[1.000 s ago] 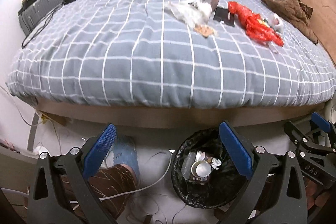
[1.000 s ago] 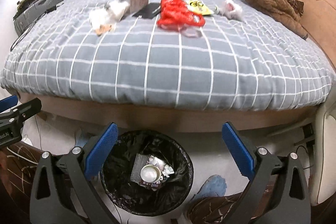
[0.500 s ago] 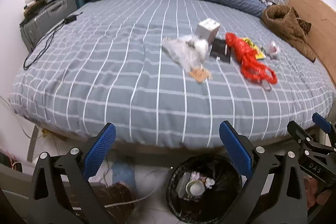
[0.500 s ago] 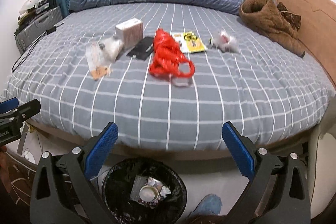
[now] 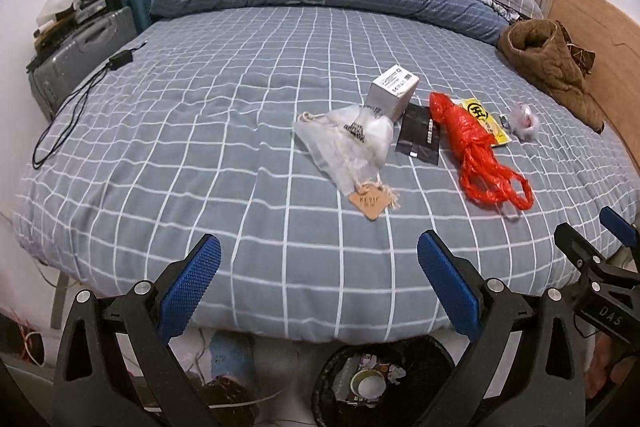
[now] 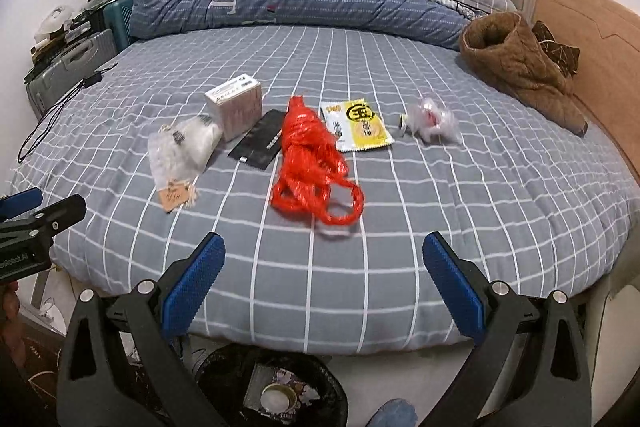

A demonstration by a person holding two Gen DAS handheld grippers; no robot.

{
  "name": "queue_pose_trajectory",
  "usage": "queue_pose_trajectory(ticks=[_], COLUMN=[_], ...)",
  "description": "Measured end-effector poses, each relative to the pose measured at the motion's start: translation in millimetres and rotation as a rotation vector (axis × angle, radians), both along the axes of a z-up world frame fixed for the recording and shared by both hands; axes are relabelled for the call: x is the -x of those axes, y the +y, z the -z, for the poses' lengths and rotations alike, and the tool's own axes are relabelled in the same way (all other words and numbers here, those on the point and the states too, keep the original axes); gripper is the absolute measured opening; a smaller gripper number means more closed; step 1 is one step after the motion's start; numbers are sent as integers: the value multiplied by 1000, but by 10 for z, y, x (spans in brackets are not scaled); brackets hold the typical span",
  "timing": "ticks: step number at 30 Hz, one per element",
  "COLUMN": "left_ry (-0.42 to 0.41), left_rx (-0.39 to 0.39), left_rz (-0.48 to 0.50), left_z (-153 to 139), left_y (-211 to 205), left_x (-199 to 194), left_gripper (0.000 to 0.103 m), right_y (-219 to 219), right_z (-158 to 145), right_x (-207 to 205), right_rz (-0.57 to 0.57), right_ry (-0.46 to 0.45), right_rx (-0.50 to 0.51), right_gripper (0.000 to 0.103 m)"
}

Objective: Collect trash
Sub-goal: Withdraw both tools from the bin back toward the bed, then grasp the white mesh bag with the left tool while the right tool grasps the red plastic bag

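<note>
The bed (image 6: 440, 227) filled both views, its checked grey cover a soft, yielding surface, and the litter lay in a loose row across its middle, well apart from the near edge. Below that edge stood my bin (image 6: 224, 375), black-lined, with scraps already in it. I held my left gripper (image 5: 318, 283) and my right gripper (image 6: 324, 281) spread wide, both empty, hovering over the foot of the bed.

The red plastic bag (image 6: 312, 163) was the largest piece and the nearest; I judged it light, limp and slippery, best pinched at its bunched middle or through a handle loop. The clear bag with a tag (image 5: 348, 143) would crumple the same way. The white box (image 6: 236, 103) looked stiff and light, fit for a grip across two faces. The black sachet (image 6: 260, 143) and yellow packet (image 6: 360, 127) lay flat, so an edge would need lifting. The small crumpled wrapper (image 6: 432, 119) sat farthest right.

Open cover lay on every side, so I judged the reach unobstructed.
</note>
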State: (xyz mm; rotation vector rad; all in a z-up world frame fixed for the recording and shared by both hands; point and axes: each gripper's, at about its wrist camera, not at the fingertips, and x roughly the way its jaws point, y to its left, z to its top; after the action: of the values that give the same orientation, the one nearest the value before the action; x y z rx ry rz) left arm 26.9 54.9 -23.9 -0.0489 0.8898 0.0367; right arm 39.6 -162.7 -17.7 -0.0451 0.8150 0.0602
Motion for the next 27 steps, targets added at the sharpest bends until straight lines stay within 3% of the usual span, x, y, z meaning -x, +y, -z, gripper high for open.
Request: queue_pose_trajectory(ticks=[7, 18, 27], left_ry=[-7, -5, 25], left_rx=[10, -21, -41], left_rz=[14, 40, 78], left_z=[29, 108, 334], left_y=[-40, -111, -205], left_x=[-306, -858, -1365], left_gripper=[97, 97, 97], right_y=[-3, 13, 52], right_z=[17, 162, 317], right_x=[-248, -833, -1329], right_rz=[21, -3, -20], right_ry=[-22, 9, 28], right_rx=[41, 28, 45], right_gripper=[95, 95, 95])
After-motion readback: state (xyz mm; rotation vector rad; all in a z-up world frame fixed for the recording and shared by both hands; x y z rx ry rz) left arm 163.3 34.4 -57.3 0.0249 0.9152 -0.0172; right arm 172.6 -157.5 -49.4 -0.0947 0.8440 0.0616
